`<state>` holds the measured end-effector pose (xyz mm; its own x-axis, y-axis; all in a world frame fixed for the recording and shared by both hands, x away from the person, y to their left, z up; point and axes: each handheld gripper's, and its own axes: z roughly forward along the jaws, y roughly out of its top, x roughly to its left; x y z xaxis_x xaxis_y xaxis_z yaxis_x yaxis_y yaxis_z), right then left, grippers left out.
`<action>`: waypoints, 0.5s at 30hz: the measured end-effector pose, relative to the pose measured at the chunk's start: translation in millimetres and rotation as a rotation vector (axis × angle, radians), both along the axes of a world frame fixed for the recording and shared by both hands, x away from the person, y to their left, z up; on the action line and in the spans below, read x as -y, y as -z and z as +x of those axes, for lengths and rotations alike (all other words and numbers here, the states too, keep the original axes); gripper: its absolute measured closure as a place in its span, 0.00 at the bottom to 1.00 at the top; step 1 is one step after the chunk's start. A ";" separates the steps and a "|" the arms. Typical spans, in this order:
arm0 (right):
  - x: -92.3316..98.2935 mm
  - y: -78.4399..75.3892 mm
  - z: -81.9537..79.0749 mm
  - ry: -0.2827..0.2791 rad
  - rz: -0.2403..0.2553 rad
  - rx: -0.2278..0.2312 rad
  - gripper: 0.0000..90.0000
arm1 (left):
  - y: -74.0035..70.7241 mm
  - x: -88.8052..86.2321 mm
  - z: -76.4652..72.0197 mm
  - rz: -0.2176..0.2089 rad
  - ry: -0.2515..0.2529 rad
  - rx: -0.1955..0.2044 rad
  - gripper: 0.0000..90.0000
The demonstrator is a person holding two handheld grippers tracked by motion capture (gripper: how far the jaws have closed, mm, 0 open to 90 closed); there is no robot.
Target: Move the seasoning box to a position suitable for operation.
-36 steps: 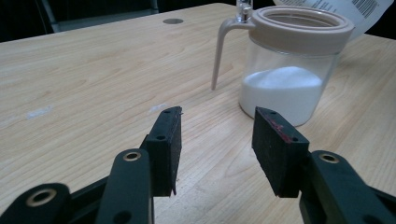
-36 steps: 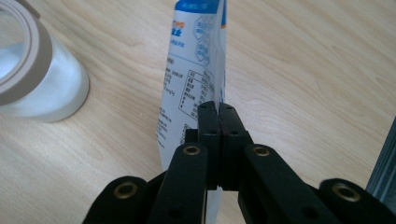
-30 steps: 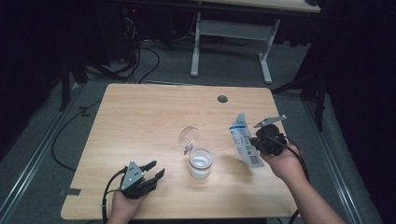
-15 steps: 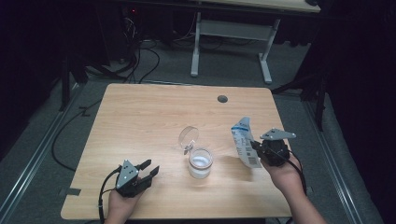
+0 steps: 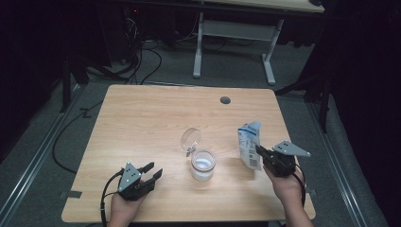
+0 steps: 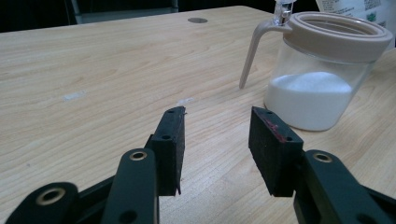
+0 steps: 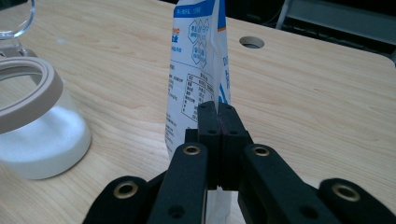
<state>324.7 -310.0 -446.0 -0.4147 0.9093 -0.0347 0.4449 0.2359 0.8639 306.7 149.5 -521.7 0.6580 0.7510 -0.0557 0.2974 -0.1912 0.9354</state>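
Note:
A white and blue bag (image 5: 249, 145) stands upright near the table's right edge. My right gripper (image 5: 261, 153) is shut on its near edge; in the right gripper view the jaws (image 7: 217, 109) pinch the bag (image 7: 198, 70) flat. A clear jar (image 5: 203, 165) half full of white powder sits at the table's middle front, its hinged lid (image 5: 191, 138) flipped open behind it. My left gripper (image 5: 153, 171) rests at the front left, open and holding nothing. Past the left gripper's (image 6: 217, 126) jaws the jar (image 6: 322, 70) stands to the right.
The wooden table (image 5: 142, 113) has a round cable hole (image 5: 225, 100) near its far edge. A white desk frame (image 5: 234, 42) and cables lie on the dark floor beyond. The jar (image 7: 32, 121) sits just left of the bag in the right gripper view.
My right gripper has come down and toward the near edge with the bag, which now stands more upright. The left gripper has stayed put.

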 end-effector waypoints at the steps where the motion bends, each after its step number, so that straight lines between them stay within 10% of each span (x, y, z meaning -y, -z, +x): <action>1: 0.8 1.9 -0.7 0.001 0.011 0.009 1.00 | -0.2 0.0 -0.2 0.001 0.001 0.000 0.62; 10: 10.6 14.2 -5.2 0.019 0.097 0.084 1.00 | 0.0 3.6 -3.4 0.021 -0.009 0.007 0.61; 15: 6.7 14.8 -11.5 0.010 0.062 0.134 1.00 | -0.6 5.0 -5.0 0.021 -0.016 0.008 0.61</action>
<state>313.3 -316.7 -460.8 -0.4012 0.9154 -0.0332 0.3267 0.1768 0.9284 301.7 144.5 -521.2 0.6464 0.7622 -0.0352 0.2934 -0.2058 0.9336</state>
